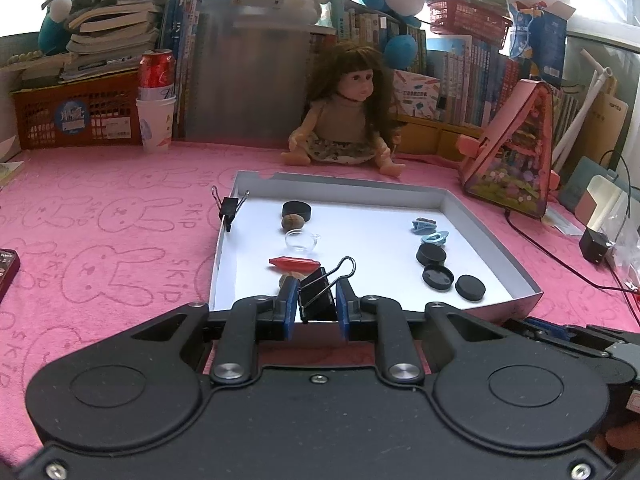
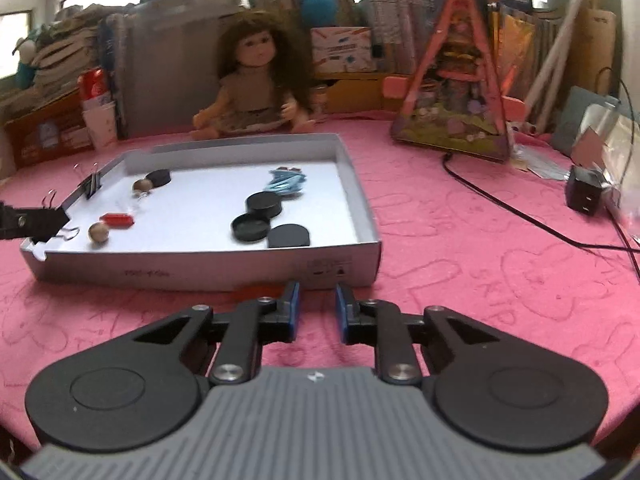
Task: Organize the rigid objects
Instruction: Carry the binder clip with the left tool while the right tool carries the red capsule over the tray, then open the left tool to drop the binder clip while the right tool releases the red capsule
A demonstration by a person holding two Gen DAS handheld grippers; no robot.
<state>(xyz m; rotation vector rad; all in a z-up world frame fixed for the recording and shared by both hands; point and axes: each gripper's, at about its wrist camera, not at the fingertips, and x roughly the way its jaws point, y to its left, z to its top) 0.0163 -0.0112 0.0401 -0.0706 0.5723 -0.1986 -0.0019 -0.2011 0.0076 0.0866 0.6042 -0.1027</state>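
Binder clip (image 1: 318, 294), black, is clamped between the blue fingers (image 1: 291, 300) of the left gripper (image 1: 317, 306), over the near-left corner of the white tray (image 1: 532, 292). Its body sits tilted between the pads; its wire handles point up and away from the camera, toward the tray's interior, and that is its long axis.

The left wrist view shows the grip itself. It also shows a second binder clip (image 1: 229, 209) fixed on the tray's left wall, a red capsule-shaped piece (image 1: 294, 263), a clear ring (image 1: 302, 240), a brown bead (image 1: 291, 222) touching a black cap (image 1: 296, 209), blue clips (image 1: 427, 230), and three black caps (image 1: 444, 274) near the right wall.

The right wrist view shows the left gripper only as a dark tip at the tray's left corner, with wire loops beside it; the grip cannot be judged there. It alone shows the tray's near outer wall and an orange object (image 2: 256, 290), blurred, on the pink cloth of the table (image 2: 460, 280) against that wall.

The right gripper (image 2: 317, 300) hangs over the cloth just short of the tray, fingers (image 2: 294, 300) drawn in with a narrow gap and nothing between them. It is well apart from the held clip.
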